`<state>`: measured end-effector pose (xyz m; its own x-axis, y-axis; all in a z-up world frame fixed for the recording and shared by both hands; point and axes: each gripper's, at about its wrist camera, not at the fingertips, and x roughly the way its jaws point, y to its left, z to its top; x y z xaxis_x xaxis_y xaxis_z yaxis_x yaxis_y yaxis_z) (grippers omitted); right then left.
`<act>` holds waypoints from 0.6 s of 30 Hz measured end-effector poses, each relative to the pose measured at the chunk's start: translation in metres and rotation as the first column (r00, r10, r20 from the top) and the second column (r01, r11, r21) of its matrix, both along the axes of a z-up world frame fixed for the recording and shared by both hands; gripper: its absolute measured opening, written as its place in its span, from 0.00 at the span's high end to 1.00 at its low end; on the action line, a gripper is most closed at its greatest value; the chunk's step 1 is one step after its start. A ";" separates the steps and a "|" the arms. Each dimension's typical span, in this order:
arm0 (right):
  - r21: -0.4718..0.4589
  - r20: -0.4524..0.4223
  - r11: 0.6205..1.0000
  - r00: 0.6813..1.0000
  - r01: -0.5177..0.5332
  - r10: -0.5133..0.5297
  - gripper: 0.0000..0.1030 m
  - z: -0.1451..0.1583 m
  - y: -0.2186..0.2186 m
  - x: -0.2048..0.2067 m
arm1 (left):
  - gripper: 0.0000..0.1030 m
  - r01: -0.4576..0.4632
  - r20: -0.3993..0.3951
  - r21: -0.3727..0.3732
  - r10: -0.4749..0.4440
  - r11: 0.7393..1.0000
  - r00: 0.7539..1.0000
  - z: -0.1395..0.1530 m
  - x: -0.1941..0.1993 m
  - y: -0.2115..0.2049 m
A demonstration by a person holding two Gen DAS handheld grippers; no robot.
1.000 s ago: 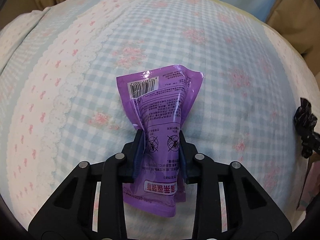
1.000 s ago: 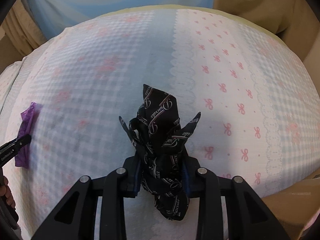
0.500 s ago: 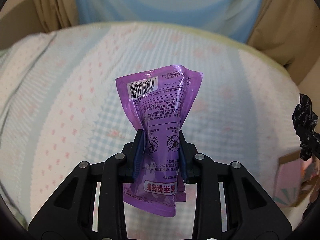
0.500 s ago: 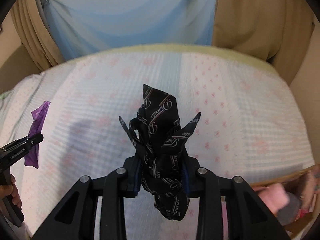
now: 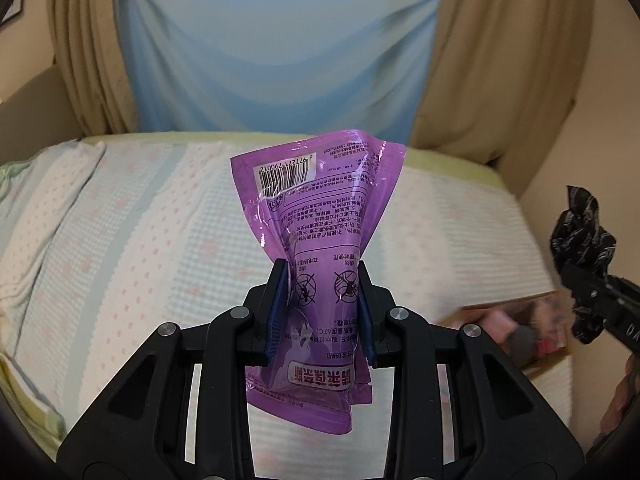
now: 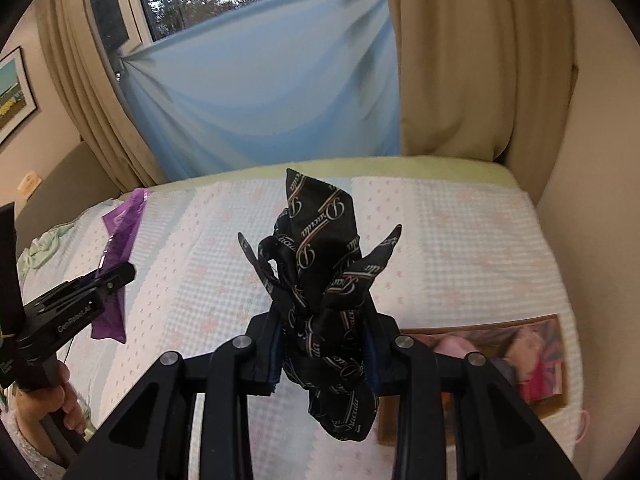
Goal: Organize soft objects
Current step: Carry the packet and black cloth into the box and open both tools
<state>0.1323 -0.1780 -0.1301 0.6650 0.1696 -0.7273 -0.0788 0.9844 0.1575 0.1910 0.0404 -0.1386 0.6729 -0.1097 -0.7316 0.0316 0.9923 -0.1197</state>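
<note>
The purple pouch [image 5: 320, 216] is glossy, crinkled plastic film with a printed barcode; the black scarf [image 6: 324, 280] looks like smooth, faintly shiny cloth; the left gripper [image 5: 323, 300] is matt black plastic with metal pins; the bedspread [image 5: 120, 240] is matt waffle-textured cloth; at four o'clock, the cardboard box [image 6: 556, 400] is dull brown.

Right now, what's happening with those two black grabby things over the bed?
A person is tidying soft things with a hand-held gripper in each hand. The left gripper is shut on a purple packet, and the right gripper is shut on a knotted black scarf. Both are held up in the air above the bed. A cardboard box with other soft things in it sits on the bed's near right side, probably where these go.
</note>
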 end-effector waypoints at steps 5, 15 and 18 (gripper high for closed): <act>-0.001 0.028 1.000 1.000 0.006 -0.006 0.71 0.028 -0.045 -0.032 | 0.73 0.036 0.016 -0.034 -0.035 0.999 0.999 0.020 -0.032 -0.061; -0.031 -0.030 0.994 0.994 0.109 -0.110 0.71 0.029 -0.142 -0.061 | 0.73 0.152 -0.062 -0.089 -0.157 0.984 0.986 0.009 -0.053 -0.177; -0.032 -0.054 0.987 0.986 0.155 -0.157 0.71 0.021 -0.164 -0.065 | 0.73 0.211 -0.103 -0.086 -0.219 0.974 0.970 -0.006 -0.049 -0.204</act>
